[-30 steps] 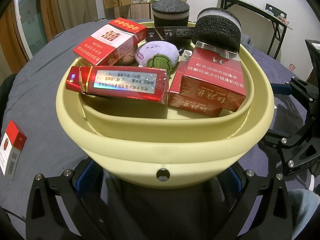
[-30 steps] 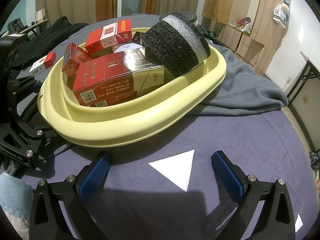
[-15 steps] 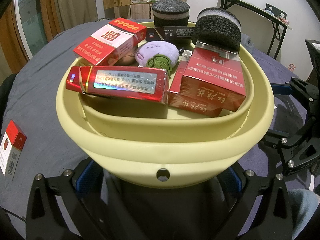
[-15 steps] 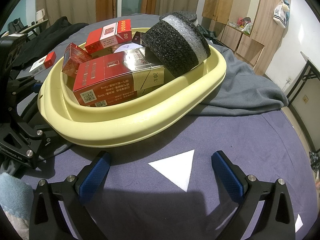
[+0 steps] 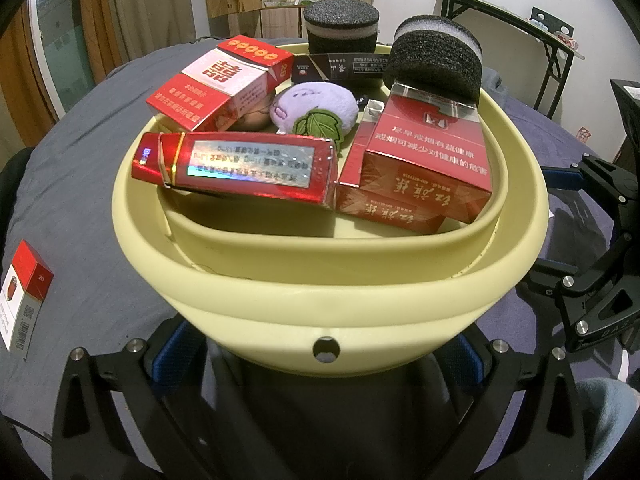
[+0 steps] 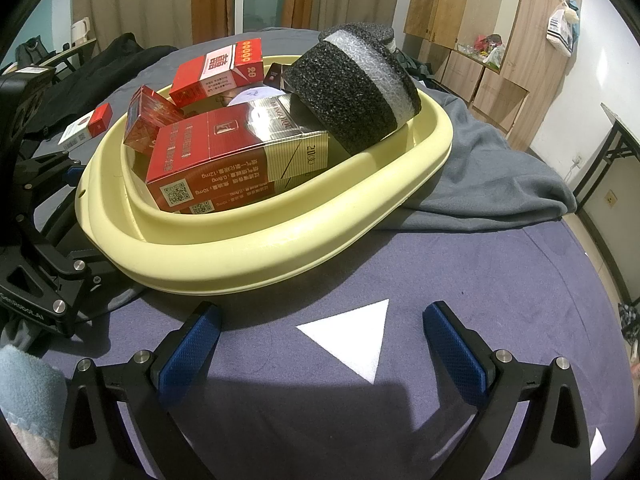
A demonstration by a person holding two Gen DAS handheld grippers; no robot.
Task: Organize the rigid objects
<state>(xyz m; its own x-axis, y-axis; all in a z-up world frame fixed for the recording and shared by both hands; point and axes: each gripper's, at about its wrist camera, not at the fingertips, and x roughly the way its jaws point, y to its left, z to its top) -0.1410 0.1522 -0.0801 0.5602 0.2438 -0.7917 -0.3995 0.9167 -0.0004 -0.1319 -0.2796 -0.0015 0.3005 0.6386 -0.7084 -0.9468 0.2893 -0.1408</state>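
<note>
**Yellow basin loaded with boxes and foam pucks, both grippers at its edge**

The pale yellow basin [image 5: 328,292] rests on a cloth-covered table [image 6: 460,264], with its near wall filling the space between the left gripper [image 5: 320,364] fingers. The blue pads [image 5: 176,344] lie spread to either side beneath the basin's curve; whether they press on the wall cannot be told from this view.

Inside the basin, a shiny red foil box [image 5: 240,168] lies across the front, propped on the inner rim. To its right, a large red carton [image 5: 420,152] sits on top of another similar box. A red-and-white box [image 5: 220,80] leans at the rear left, and a purple plush toy [image 5: 316,108] with a green leaf patch sits between the boxes. A black foam puck [image 5: 436,60] with a white band tilts against the far right rim, partly on the large carton; a second foam puck [image 5: 340,26] stands upright behind the basin. A dark flat box [image 5: 344,66] lies at the back.

Outside the basin, a red-and-grey pack [image 5: 24,292] lies on the cloth to the left.

The right gripper [image 6: 322,340] hovers over the table beside the basin, its jaws spread wide and holding nothing. A white triangular scrap [image 6: 352,340] lies on the cloth between its fingers.
</note>
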